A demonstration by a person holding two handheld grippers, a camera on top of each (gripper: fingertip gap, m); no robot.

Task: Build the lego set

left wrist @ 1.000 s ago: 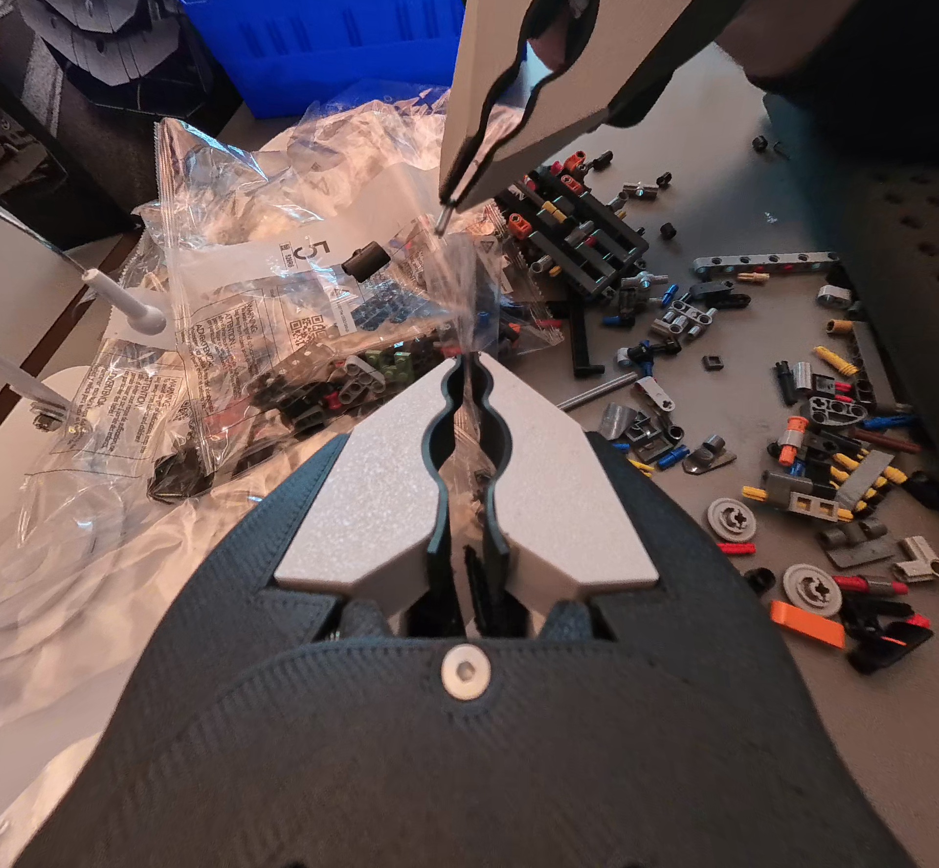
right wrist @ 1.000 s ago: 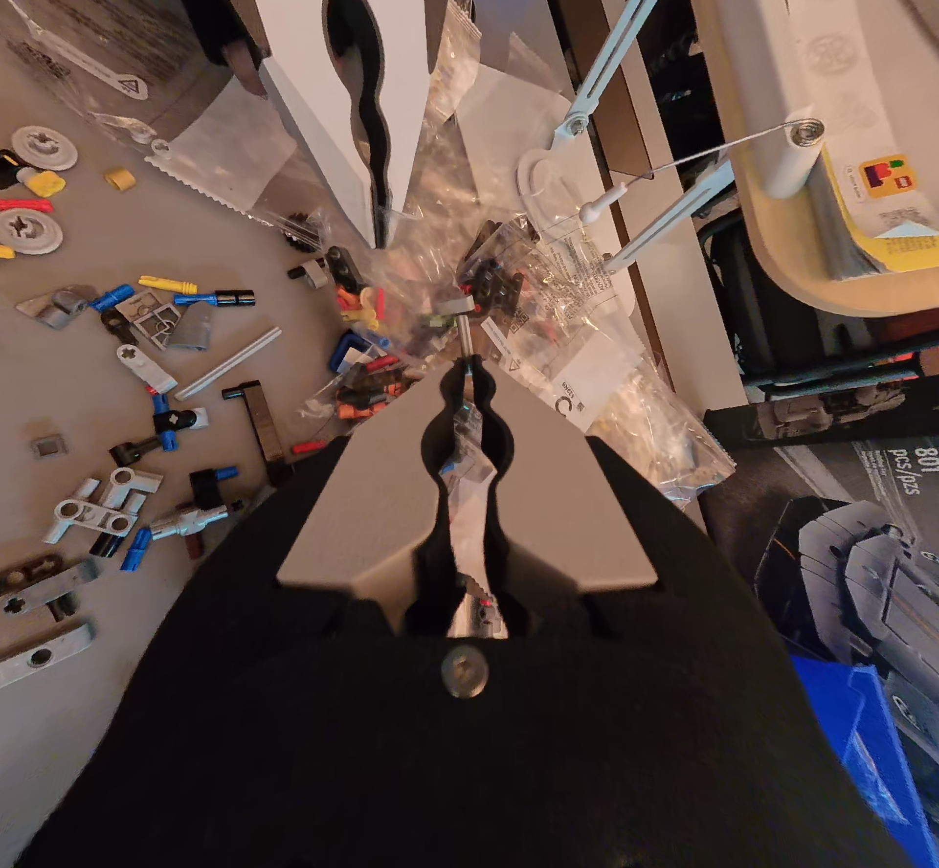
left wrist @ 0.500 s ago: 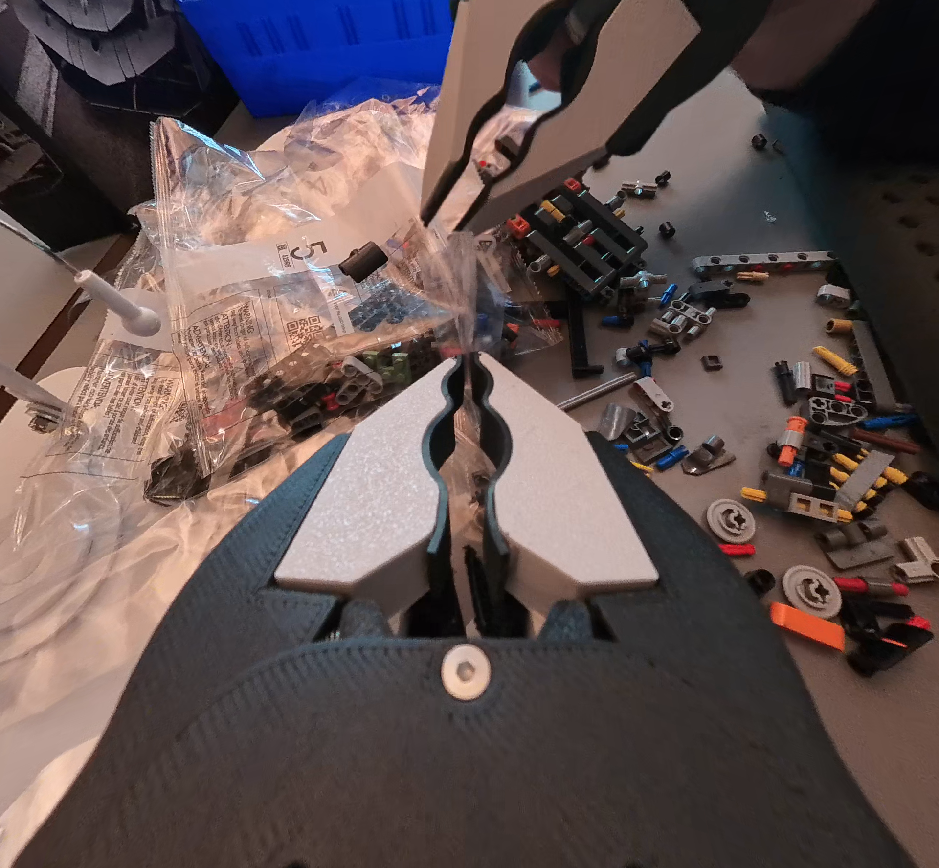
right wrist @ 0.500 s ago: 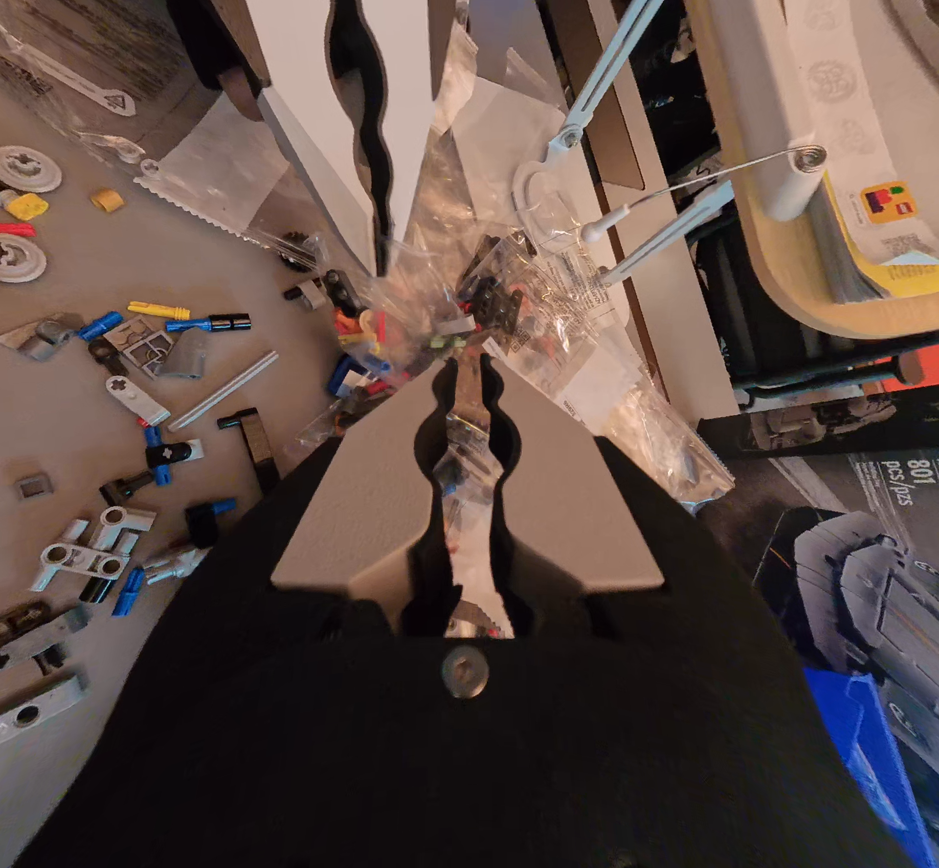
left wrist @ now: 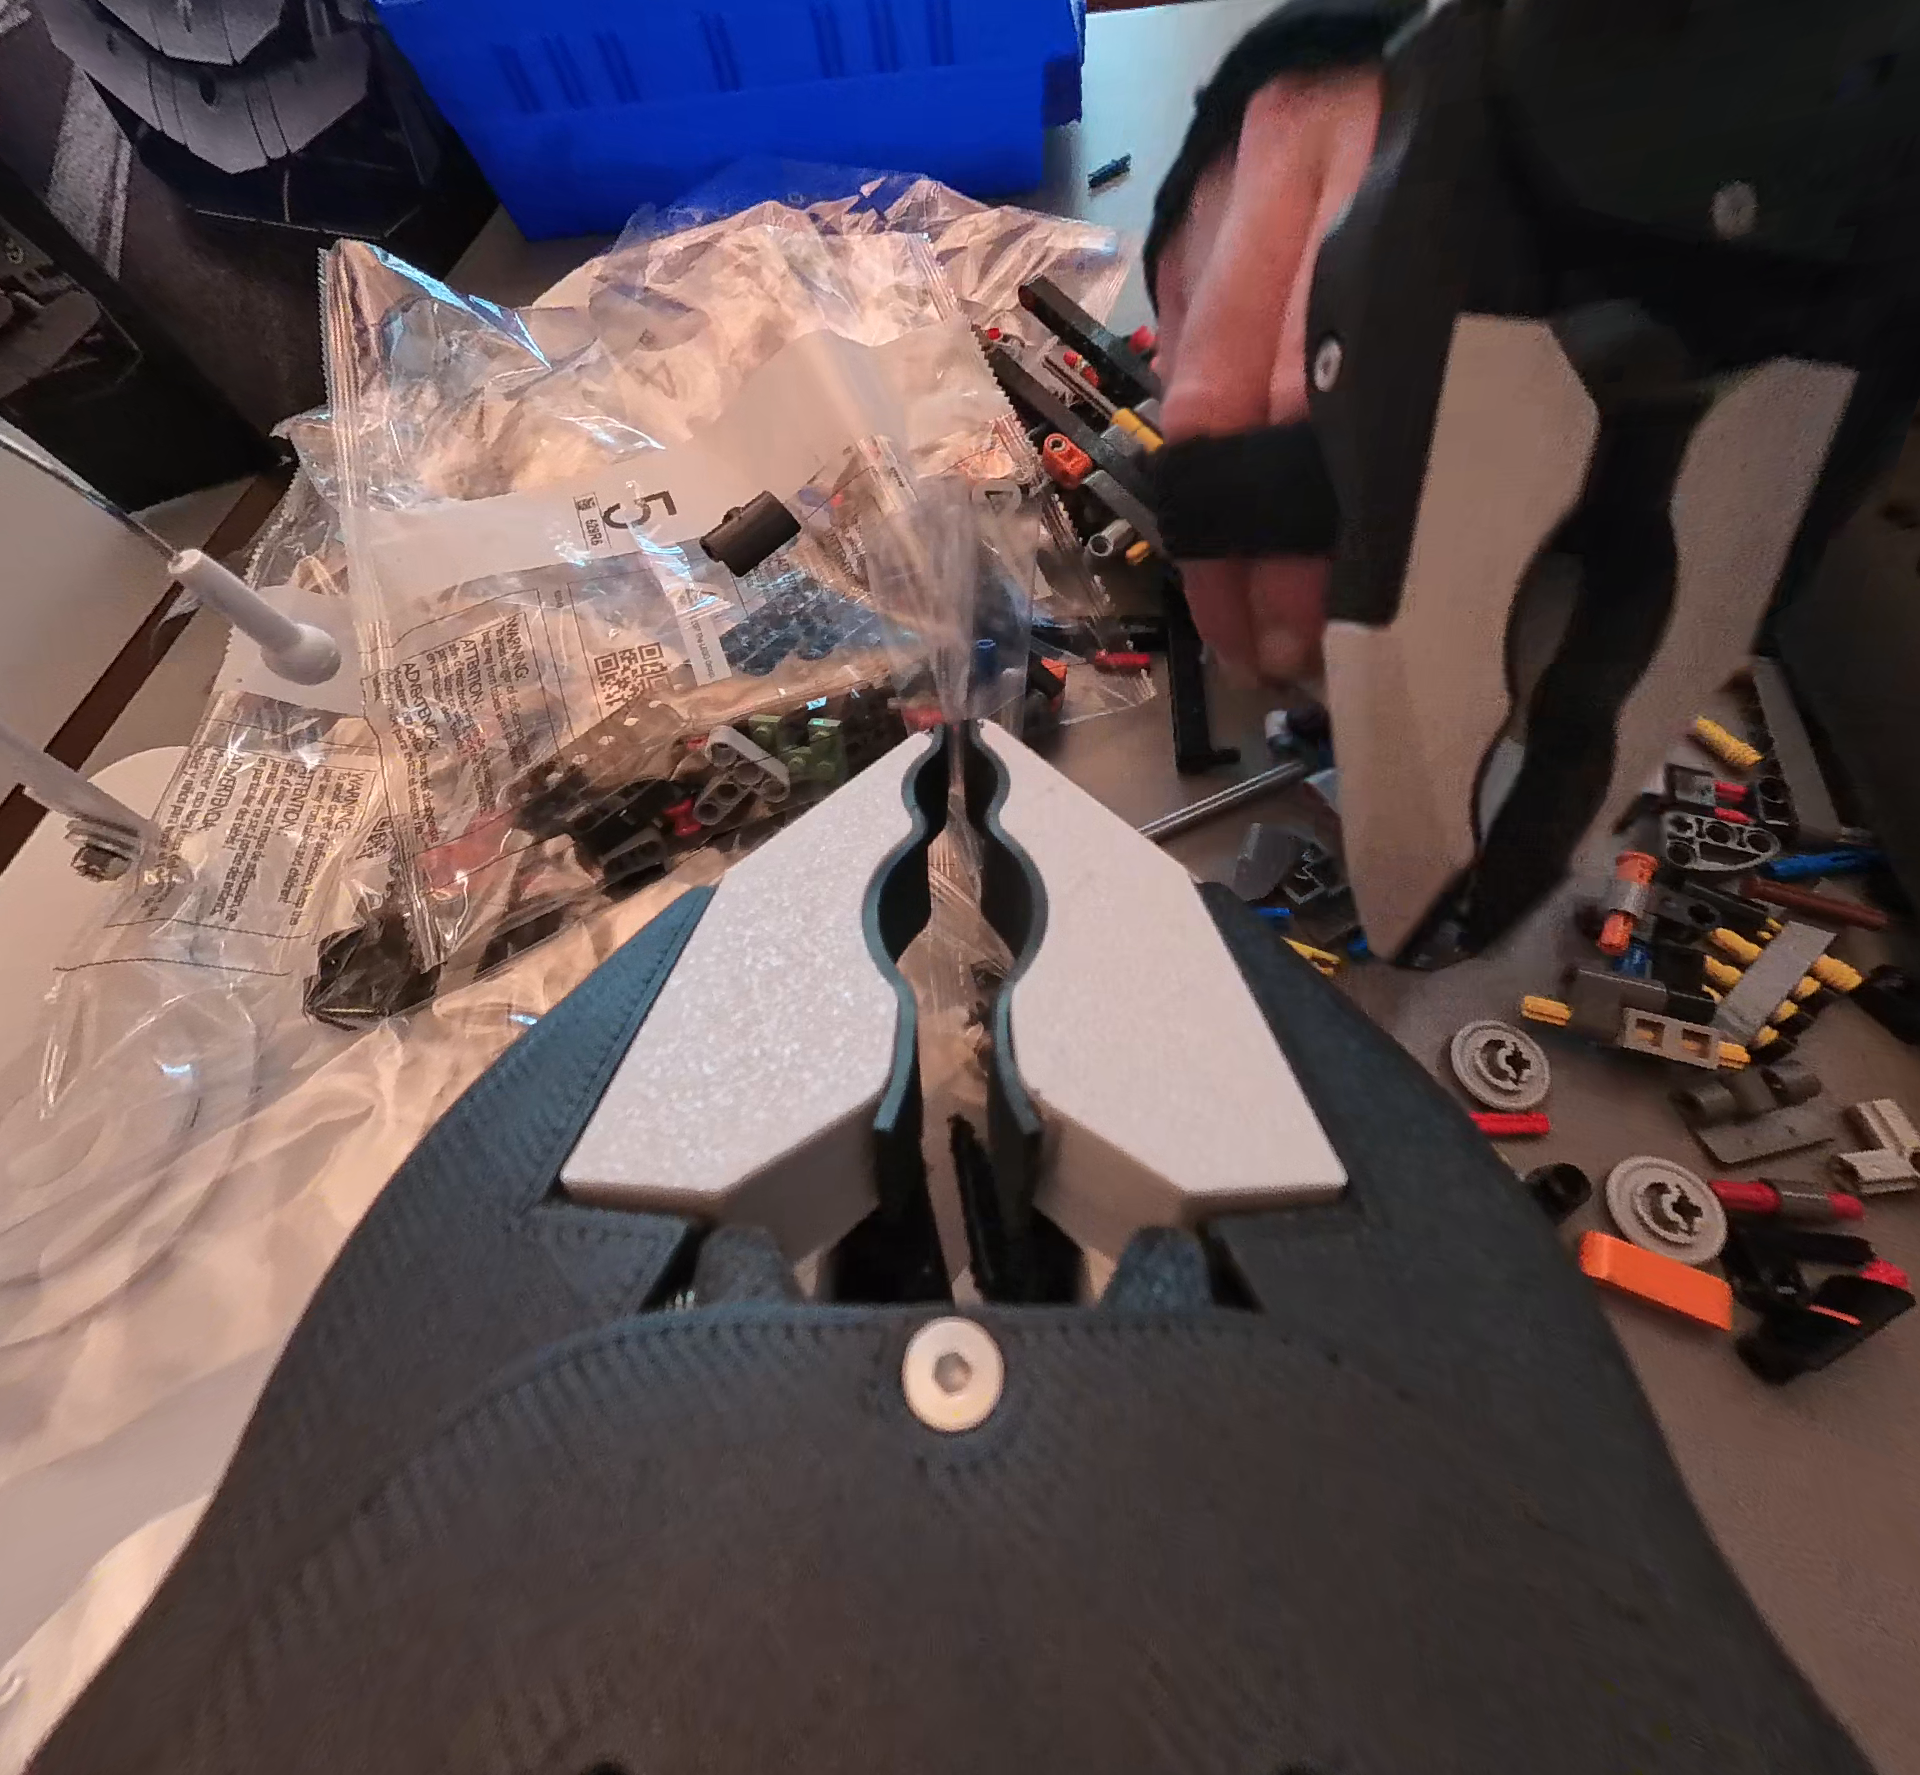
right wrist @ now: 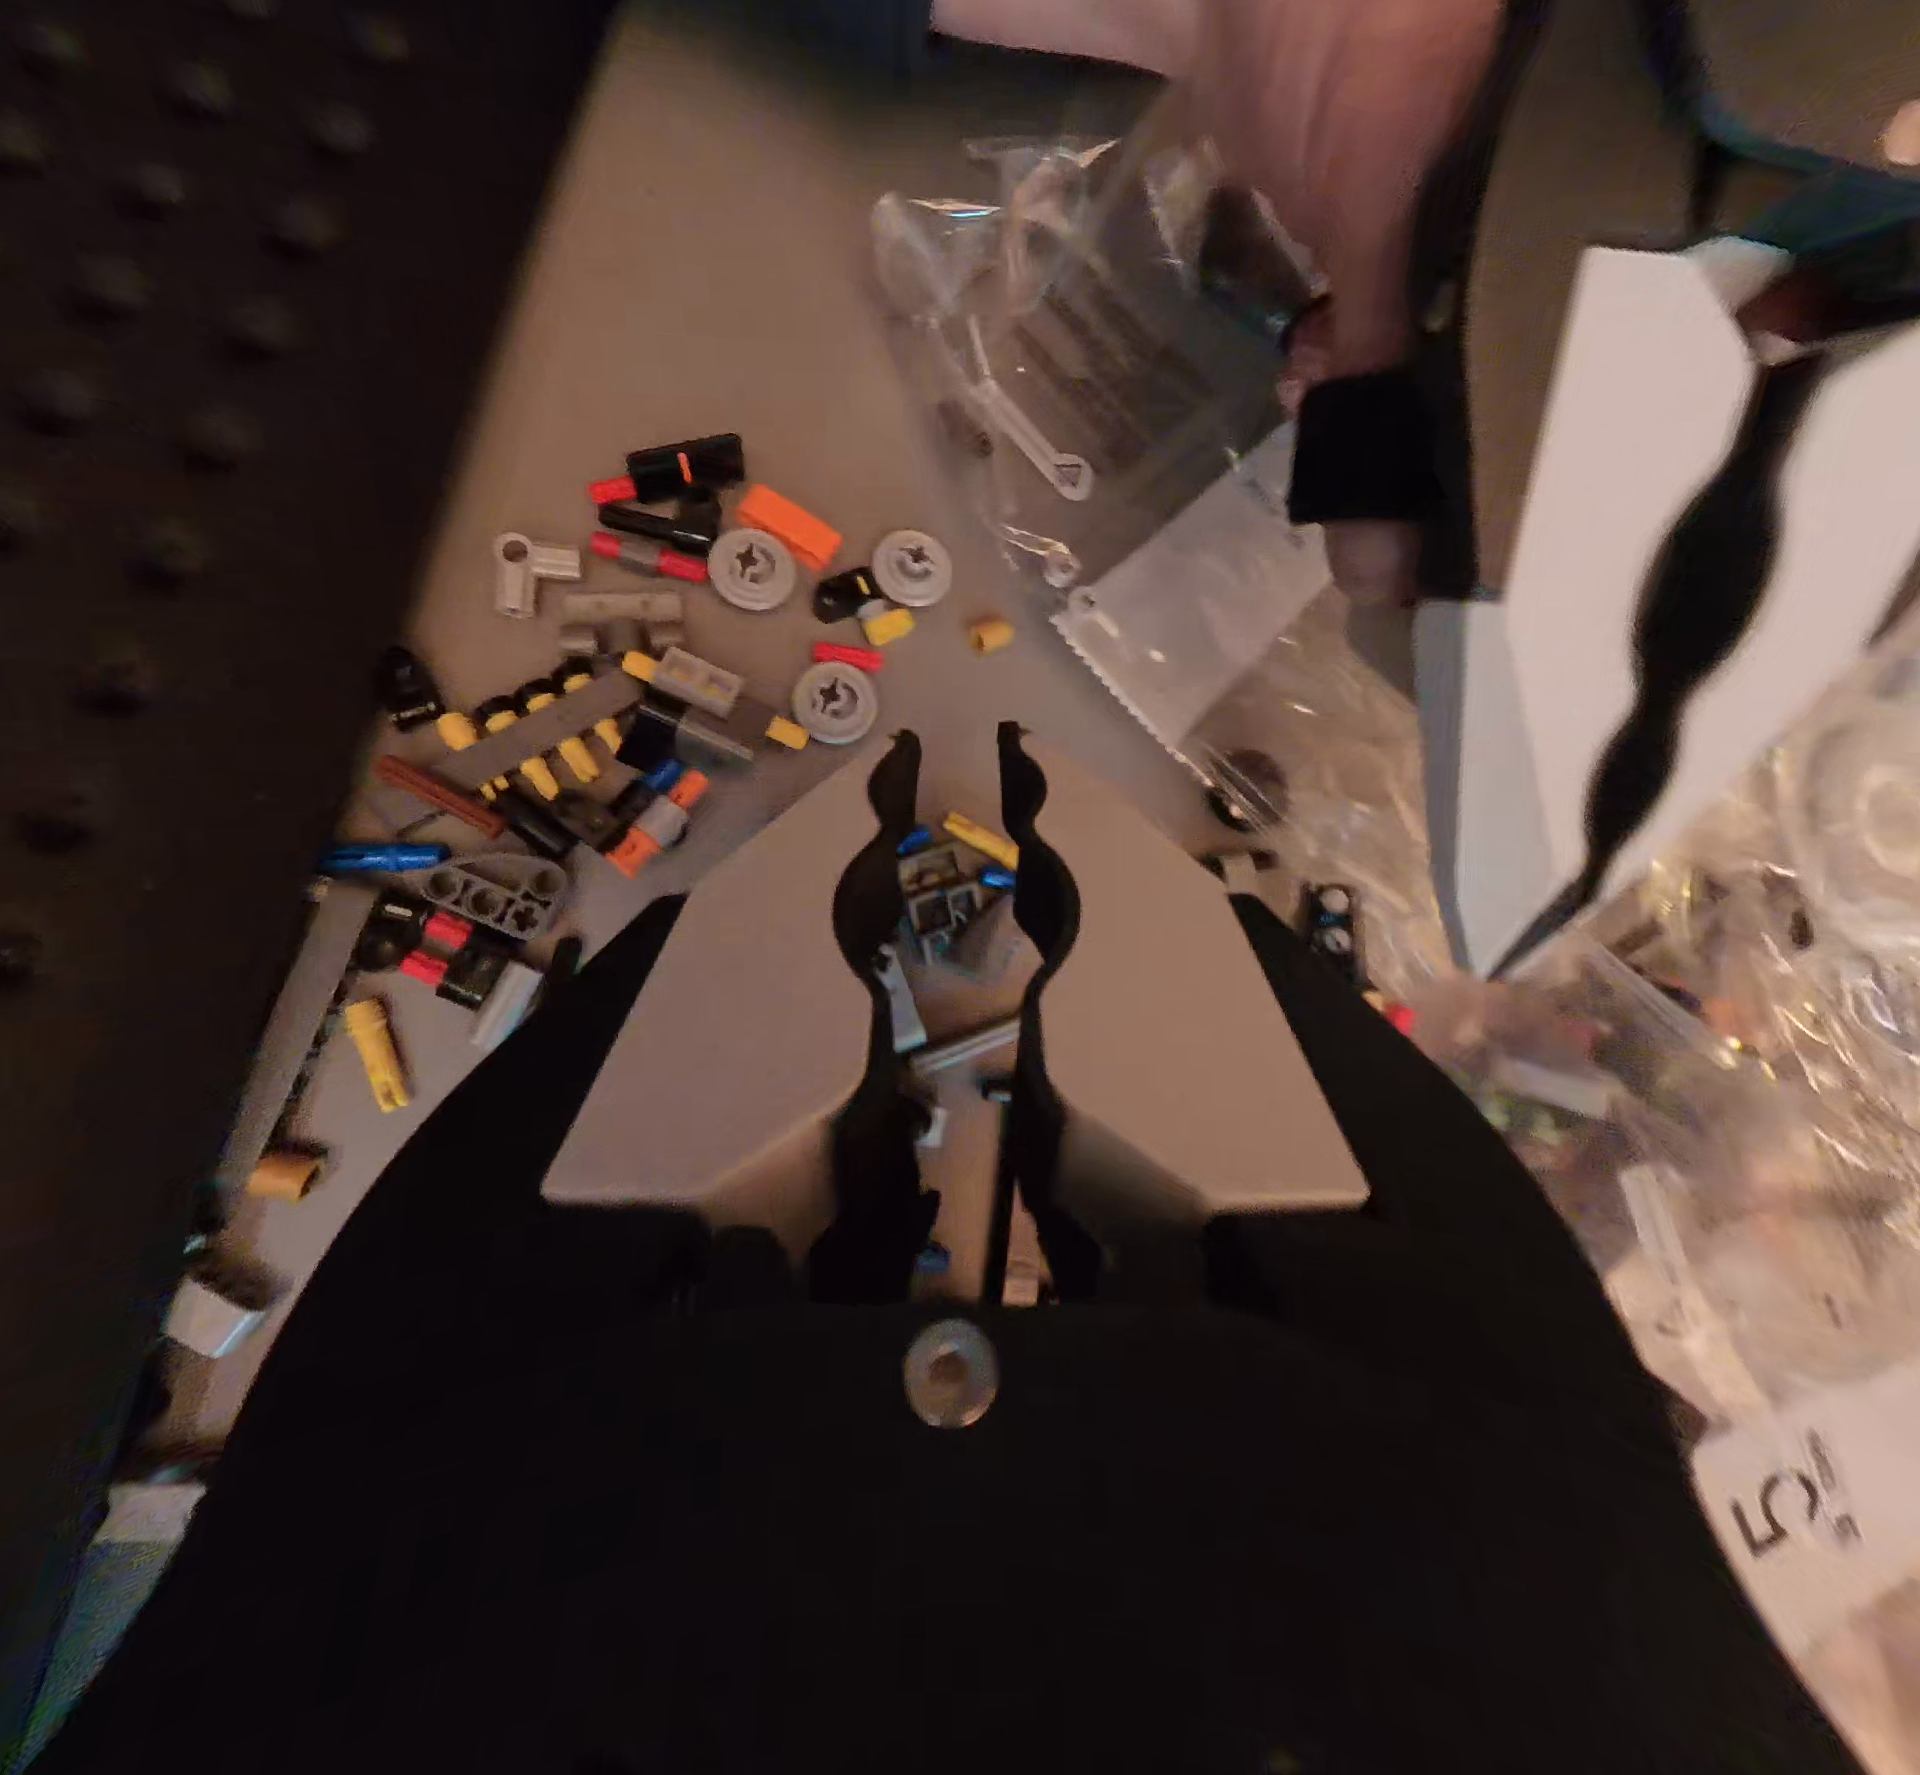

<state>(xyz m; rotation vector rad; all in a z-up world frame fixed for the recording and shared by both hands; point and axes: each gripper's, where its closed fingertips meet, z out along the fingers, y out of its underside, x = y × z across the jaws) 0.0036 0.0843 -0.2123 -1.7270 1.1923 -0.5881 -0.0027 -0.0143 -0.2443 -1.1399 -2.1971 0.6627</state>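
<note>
My left gripper [left wrist: 956, 738] is shut on a pinched fold of a clear plastic bag [left wrist: 935, 582] that holds several small lego parts. The film stands up from between the fingertips and runs back between the pads. My right gripper [right wrist: 956, 738] is open with nothing between its pads. It hangs over loose lego pieces [right wrist: 623, 686] on the grey table [right wrist: 707, 271]. In the left wrist view the right gripper [left wrist: 1444, 946] points down at the table to the right of the bag, with a hand on it. The left gripper [right wrist: 1507, 956] shows blurred at the right of the right wrist view.
Several sealed parts bags [left wrist: 468, 686] lie in a heap on the left. A blue bin [left wrist: 748, 32] stands behind them. A partly built black frame [left wrist: 1091, 416] lies mid-table. Loose pieces [left wrist: 1662, 946] cover the right. A black studded surface [right wrist: 208, 271] borders the table. The gap from one gripper's tips to the other's is roughly 10 cm.
My right gripper opened, let go of the bag it was pinching, and swung away over the loose pieces. My left gripper stayed shut on the bag and did not move.
</note>
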